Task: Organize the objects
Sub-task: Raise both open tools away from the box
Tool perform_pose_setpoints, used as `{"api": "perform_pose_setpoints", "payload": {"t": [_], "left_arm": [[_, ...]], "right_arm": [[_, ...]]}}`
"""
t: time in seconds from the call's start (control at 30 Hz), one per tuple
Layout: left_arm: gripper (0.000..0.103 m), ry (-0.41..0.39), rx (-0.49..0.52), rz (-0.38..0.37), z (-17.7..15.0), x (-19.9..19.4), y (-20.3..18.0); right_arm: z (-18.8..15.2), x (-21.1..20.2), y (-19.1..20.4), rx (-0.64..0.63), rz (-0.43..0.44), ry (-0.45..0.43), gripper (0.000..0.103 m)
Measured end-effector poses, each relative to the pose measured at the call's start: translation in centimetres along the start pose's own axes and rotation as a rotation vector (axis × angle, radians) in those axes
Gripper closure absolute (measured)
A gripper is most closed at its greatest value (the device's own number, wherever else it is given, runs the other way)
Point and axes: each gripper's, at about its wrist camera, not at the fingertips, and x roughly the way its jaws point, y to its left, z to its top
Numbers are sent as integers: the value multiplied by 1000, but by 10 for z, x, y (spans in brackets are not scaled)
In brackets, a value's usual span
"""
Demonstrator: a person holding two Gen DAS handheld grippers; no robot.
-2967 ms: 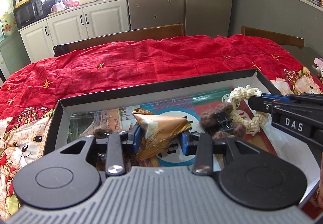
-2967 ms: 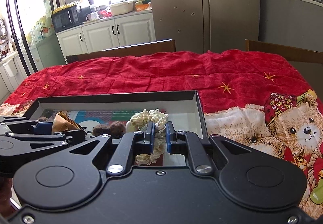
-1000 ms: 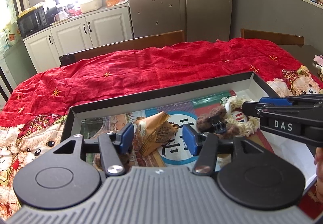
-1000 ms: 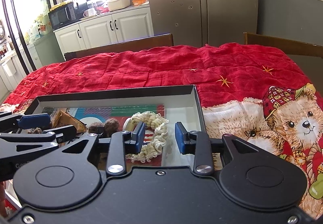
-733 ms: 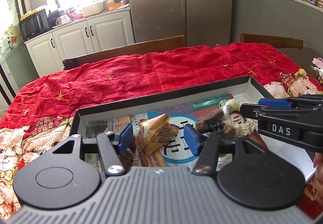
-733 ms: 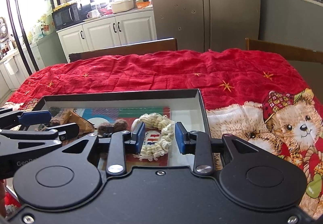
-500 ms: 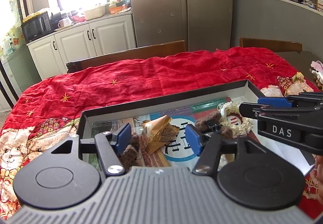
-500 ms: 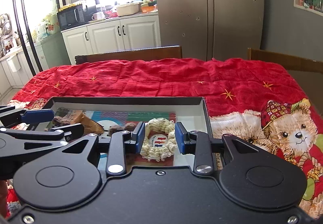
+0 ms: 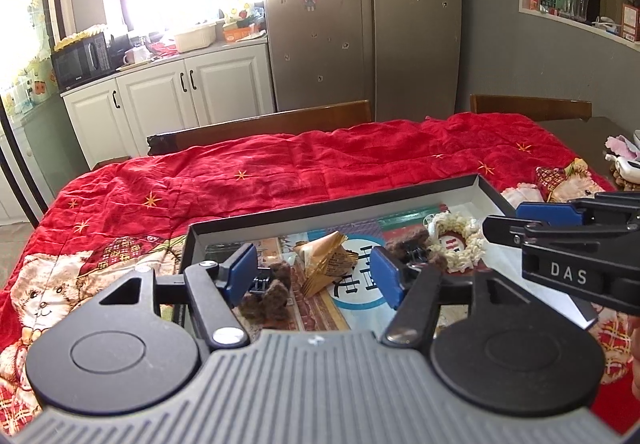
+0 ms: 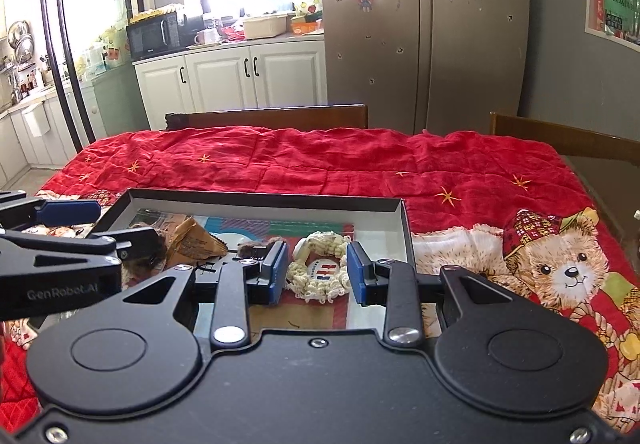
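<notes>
A shallow black box (image 9: 332, 206) lies on the red cover, also seen in the right wrist view (image 10: 264, 196). Inside it lie a crumpled gold wrapper (image 9: 326, 260), two brown fuzzy hair clips (image 9: 268, 294) (image 9: 412, 248) and a cream scrunchie (image 9: 456, 240). My left gripper (image 9: 314, 272) hovers above the wrapper, its jaws opening, the pads clear of it. My right gripper (image 10: 317, 272) hangs open over the scrunchie (image 10: 324, 238) without touching it. Each gripper shows in the other's view: the right gripper (image 9: 516, 222) and the left gripper (image 10: 108, 222).
A red quilted cover with bear prints (image 10: 560, 264) spreads over the table. Wooden chair backs (image 9: 260, 124) stand at the far edge, with a fridge (image 9: 360, 16) and white cabinets (image 9: 192, 88) behind. Small items (image 9: 624, 164) sit at the table's right edge.
The left gripper let go of the gold wrapper and the right let go of the scrunchie. Both have since lifted up and back from the box, and the left jaws have widened.
</notes>
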Motion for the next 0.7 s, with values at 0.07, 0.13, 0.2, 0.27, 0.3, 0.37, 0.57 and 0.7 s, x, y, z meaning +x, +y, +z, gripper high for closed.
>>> {"api": "perform_pose_setpoints", "payload": {"t": [0.07, 0.13, 0.2, 0.27, 0.3, 0.37, 0.57, 0.7], "left_arm": [[28, -7, 0, 0, -2, -6, 2], [27, -10, -4, -4, -4, -12, 4], [26, -9, -3, -6, -8, -18, 6], [26, -10, -4, -8, -12, -23, 9], [26, -9, -7, -10, -14, -26, 10], [26, -10, -8, -16, -17, -32, 13], [24, -30, 5, -10, -28, -55, 21], [24, -41, 4, -22, -35, -70, 25]], "right_arm": [[-1, -7, 0, -5, 3, -1, 72], [-2, -12, 1, -12, 6, -5, 72], [-3, -19, 2, -17, 13, -8, 72], [-5, -26, 4, -28, 17, -9, 72], [-5, -29, 6, -35, 19, -9, 72], [-7, -36, 9, -52, 23, -8, 72], [-15, -63, 17, -86, 46, -23, 72], [-22, -80, 19, -96, 64, -28, 72]]}}
